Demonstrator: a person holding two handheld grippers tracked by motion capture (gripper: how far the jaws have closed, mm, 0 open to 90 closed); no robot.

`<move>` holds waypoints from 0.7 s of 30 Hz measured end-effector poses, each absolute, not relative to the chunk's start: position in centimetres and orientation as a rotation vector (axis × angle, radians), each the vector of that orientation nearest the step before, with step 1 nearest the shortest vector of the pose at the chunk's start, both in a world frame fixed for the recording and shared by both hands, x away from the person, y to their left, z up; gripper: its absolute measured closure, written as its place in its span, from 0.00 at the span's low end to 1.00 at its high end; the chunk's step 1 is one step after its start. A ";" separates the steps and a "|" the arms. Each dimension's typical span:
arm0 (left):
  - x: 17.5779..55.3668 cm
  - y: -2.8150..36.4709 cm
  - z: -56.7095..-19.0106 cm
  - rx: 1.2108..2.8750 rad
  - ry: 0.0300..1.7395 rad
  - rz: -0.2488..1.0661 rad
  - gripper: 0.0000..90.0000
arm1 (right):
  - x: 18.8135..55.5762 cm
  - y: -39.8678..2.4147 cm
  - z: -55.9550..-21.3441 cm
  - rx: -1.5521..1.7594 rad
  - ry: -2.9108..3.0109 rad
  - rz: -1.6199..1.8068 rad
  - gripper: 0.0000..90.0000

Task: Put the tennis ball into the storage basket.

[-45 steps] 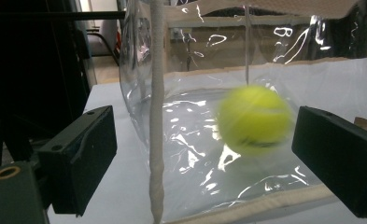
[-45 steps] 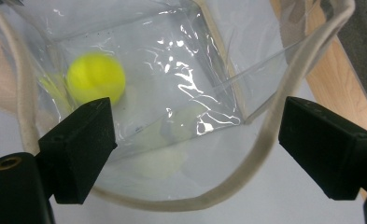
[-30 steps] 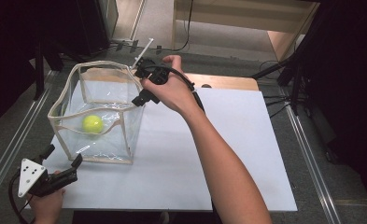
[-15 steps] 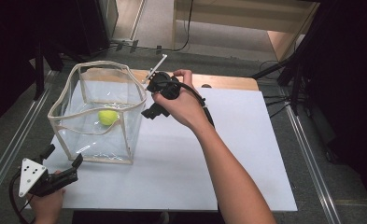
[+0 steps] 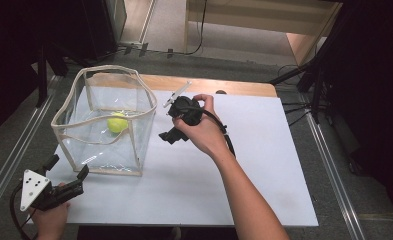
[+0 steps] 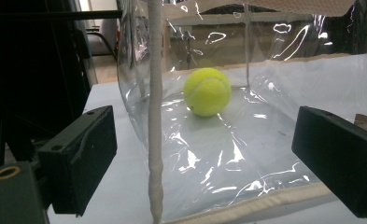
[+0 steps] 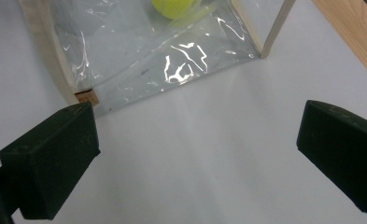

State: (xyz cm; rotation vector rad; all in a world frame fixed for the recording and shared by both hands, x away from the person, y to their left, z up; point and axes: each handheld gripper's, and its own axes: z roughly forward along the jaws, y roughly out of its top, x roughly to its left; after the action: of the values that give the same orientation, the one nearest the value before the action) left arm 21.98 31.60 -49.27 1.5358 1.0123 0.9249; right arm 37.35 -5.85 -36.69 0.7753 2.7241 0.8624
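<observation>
The ball [image 5: 116, 122] lies on the floor of the clear bag [image 5: 134, 145], toward the bag's far side. The bag stands upright and open-topped on the white sheet [image 5: 264, 165], at the sheet's left part. Its rim and edges are trimmed with cream piping.

Right gripper [image 5: 173, 134]: held in the person's right hand [image 5: 204, 132], above the sheet, just beside the bag's right wall and apart from it. The jaws are spread wide with nothing between them. In the right gripper view, the gripper [image 7: 195, 149] looks down on bare sheet; the bag's lower corner [image 7: 85, 98] and part of the ball [image 7: 174, 7] lie beyond the jaws. A strip of wooden table [image 7: 354, 37] shows at the upper right of that view.

Left gripper [image 5: 66, 172]: held in the left hand [image 5: 51, 220] at the near left corner of the sheet, close to the bag's near corner and not touching it. The jaws are spread wide and hold nothing. A grey plate [image 5: 32, 187] sits on top of it. In the left gripper view, the gripper [image 6: 204, 149] faces the bag's corner seam [image 6: 155, 116]; the ball [image 6: 208, 91] is seen through the clear wall, resting on the bag floor well beyond the jaws.

The wooden table [image 5: 234, 86] shows along the sheet's far edge.
</observation>
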 end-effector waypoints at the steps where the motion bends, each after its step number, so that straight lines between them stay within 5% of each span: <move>1: 22.0 31.6 -49.3 1.536 1.012 0.925 0.08 | 37.2 -6.0 -37.0 0.773 2.726 0.870 0.00; 21: 21.9 31.6 -49.3 1.542 1.012 0.929 0.08 | 33.6 -11.3 -41.2 0.894 2.607 0.995 0.00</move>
State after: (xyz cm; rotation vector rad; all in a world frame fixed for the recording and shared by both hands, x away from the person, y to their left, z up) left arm 21.92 31.55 -49.28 1.5419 1.0116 0.9290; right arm 33.60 -11.27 -41.19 0.8938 2.6075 0.9946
